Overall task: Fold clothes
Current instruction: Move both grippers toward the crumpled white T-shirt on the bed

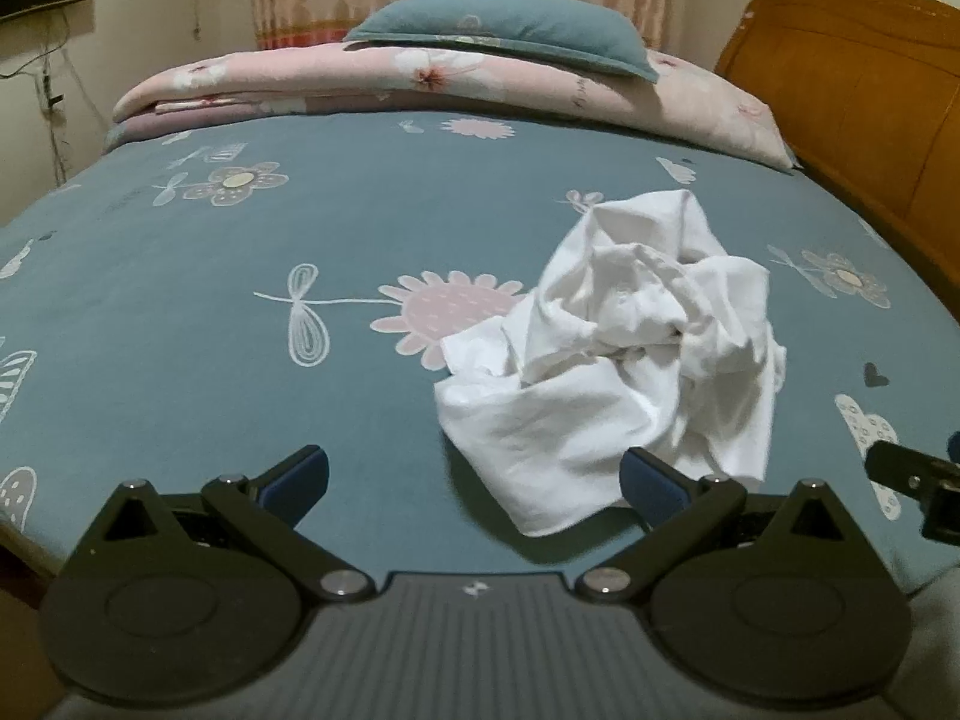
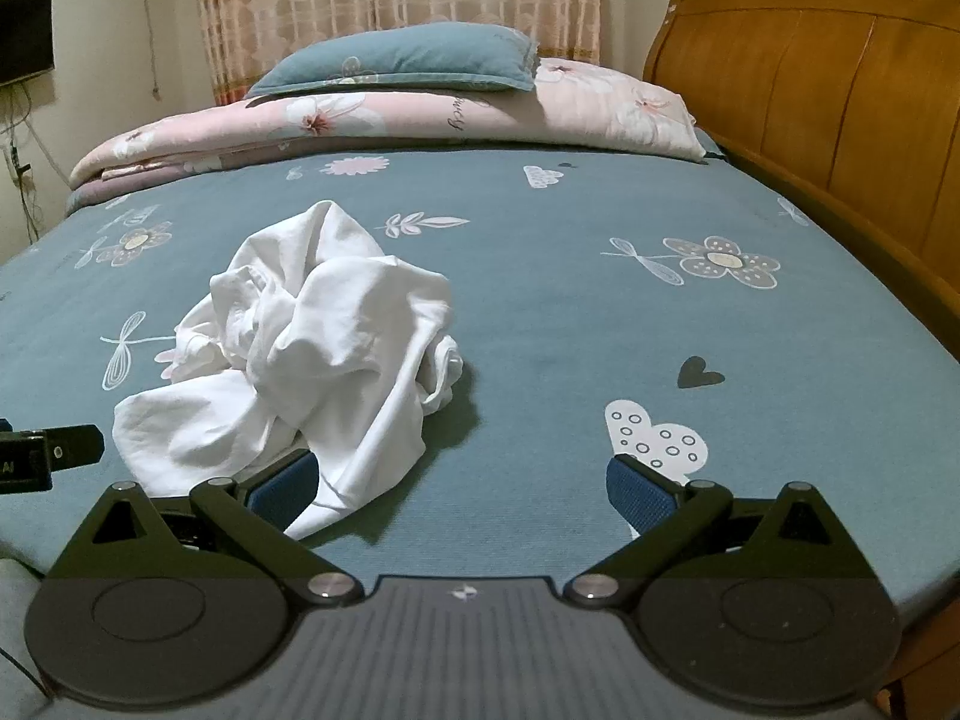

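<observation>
A white garment lies crumpled in a heap on the teal flowered bed sheet, near the front edge of the bed and between the two claws; nothing about it is folded yet. The step in hand looks like the first one: getting the heap opened out flat. To do that well, I would look for a true edge or corner, such as the loose flap at the near side of the heap, rather than pinching the bunched middle, take one point with each claw, and draw them apart so the cloth spreads without twisting. The left claw stands with its jaws wide apart and empty, its right pad just beside the near flap, whether touching I cannot tell. The right claw is likewise spread wide and holds nothing; cloth lies against its left pad. A folded pink quilt and pillow sit far off.
</observation>
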The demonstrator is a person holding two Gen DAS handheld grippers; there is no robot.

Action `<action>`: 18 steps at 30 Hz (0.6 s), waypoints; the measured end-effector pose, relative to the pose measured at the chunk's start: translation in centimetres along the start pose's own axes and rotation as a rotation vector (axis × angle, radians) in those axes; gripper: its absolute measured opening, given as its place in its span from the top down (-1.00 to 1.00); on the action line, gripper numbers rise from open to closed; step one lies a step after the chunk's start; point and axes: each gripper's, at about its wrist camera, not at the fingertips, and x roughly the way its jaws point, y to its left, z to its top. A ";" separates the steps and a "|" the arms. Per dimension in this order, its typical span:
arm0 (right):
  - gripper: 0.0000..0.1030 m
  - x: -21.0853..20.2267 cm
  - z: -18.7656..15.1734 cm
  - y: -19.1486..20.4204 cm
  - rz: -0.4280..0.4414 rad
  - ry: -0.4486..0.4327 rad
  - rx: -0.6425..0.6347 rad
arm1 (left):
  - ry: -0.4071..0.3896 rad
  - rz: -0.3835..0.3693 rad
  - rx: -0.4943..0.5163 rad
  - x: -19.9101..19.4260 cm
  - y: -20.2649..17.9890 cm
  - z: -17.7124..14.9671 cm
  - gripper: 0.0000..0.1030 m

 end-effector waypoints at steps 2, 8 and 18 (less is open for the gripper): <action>-1.00 0.1 0.0 0.0 0.000 -0.002 0.001 | 0.007 -0.012 0.001 0.2 -0.1 -0.2 -0.99; -1.00 0.3 0.1 -0.2 0.001 -0.006 0.005 | 0.065 -0.084 -0.050 2.1 1.1 -0.4 -0.99; -1.00 1.2 0.0 -1.2 0.010 -0.013 0.032 | 0.128 -0.092 -0.101 4.3 -0.3 -0.2 -0.99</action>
